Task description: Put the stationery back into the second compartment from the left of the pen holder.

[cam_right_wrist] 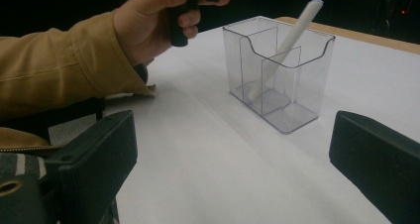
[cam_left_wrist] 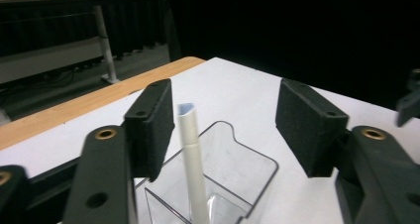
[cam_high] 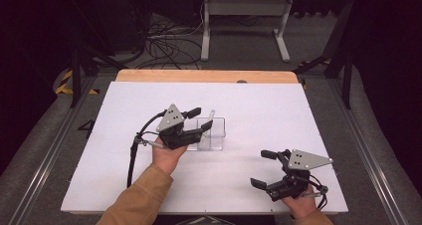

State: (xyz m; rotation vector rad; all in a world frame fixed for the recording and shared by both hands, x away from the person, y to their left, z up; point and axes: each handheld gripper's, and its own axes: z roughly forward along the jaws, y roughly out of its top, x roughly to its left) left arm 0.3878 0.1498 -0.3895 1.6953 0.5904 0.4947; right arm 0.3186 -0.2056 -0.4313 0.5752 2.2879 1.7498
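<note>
My left gripper (cam_high: 196,120) gapes over the clear box (cam_high: 213,133) holding a white pen (cam_right_wrist: 285,45); my right gripper (cam_high: 263,169) gapes empty near the desk's (cam_high: 259,105) front right corner.

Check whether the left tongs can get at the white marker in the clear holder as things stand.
Probably yes. The left tongs are open right at the clear holder, and the white marker leans out above its rim, standing between the spread jaws with nothing in the way.

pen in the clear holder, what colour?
White; the pen leans in the clear holder, shown best in the right gripper view.
</note>
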